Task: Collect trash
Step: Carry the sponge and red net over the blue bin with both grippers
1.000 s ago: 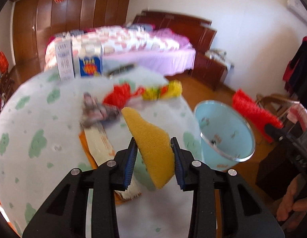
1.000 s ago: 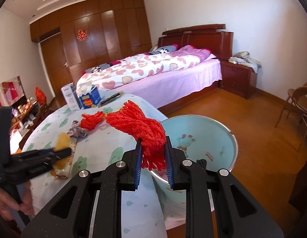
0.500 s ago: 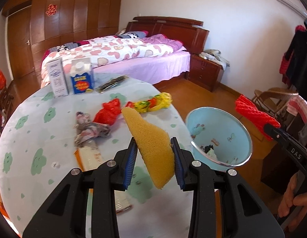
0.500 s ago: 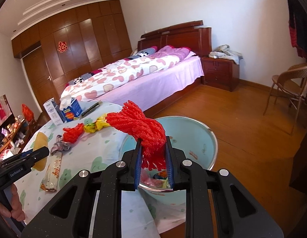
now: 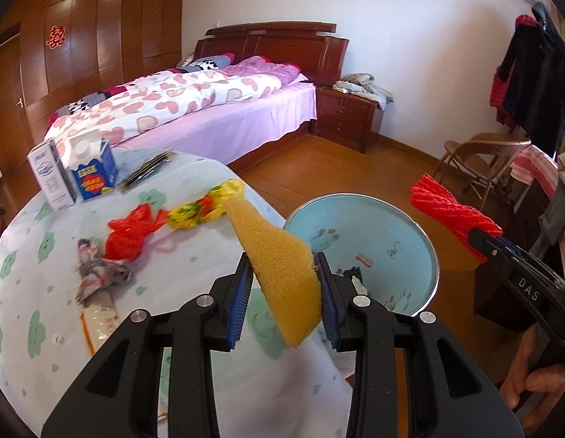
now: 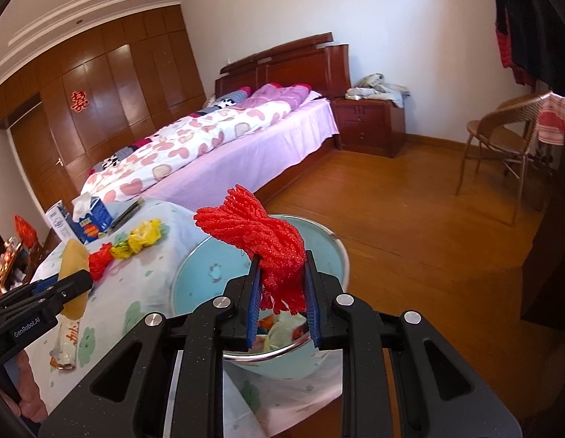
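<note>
Trash rides in both jaws: right gripper [image 6: 282, 301] clamps the red mesh bundle [image 6: 262, 235] directly above the blue basin [image 6: 194, 277]; left gripper [image 5: 284, 299] pinches the yellow sponge [image 5: 278, 266] left of it, over the tabletop [image 5: 37, 255].

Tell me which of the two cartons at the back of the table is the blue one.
The blue carton is the shorter one with the white gabled top, nearer the bed. The carton beside it is taller, white and grey, with a flat top.

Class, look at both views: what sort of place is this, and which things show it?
A home bedroom, it seems: a made bed with a wooden headboard, a nightstand beside it, and a wall of wardrobes.
</note>
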Demonstrator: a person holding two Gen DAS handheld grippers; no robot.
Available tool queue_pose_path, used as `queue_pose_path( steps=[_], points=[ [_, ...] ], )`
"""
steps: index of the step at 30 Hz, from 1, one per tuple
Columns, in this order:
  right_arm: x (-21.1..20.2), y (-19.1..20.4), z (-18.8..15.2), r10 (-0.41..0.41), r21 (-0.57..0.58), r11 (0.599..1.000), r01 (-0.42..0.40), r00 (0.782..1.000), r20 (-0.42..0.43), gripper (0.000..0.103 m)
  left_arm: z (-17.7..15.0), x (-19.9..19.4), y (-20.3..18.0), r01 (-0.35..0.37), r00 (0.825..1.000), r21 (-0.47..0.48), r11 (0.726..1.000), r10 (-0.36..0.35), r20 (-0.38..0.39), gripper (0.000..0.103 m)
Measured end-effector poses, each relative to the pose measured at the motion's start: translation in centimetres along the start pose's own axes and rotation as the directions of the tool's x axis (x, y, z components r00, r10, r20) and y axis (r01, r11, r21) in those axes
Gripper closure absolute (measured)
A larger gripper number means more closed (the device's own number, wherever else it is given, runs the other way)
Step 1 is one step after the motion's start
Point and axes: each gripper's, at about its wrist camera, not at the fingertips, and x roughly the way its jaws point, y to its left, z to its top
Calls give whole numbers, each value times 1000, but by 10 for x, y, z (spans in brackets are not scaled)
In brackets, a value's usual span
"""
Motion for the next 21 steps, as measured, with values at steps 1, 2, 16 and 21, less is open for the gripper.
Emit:
queue_pose_path(
  steps=[1,2,16,21],
  points=[
    [0,-1,0,-7,0,1000,7,1000,-1,81,1,3,-3,1,1000,4,1000,-1,-3,69],
    [2,-4,-1,-18,5,1000,18,1000,-5,81,2,6,-7,2,1000,8,1000,-2,-7,69],
    [34,-17,-7,-102,-37,994,100,993,-62,80,13,39,-45,13,999,85,996,-10,-41,69],
    [49,-17,-8,-93,-65,994,87,990,-105,80,15,55,-57,15,998,109,994,-8,-63,69]
  ],
)
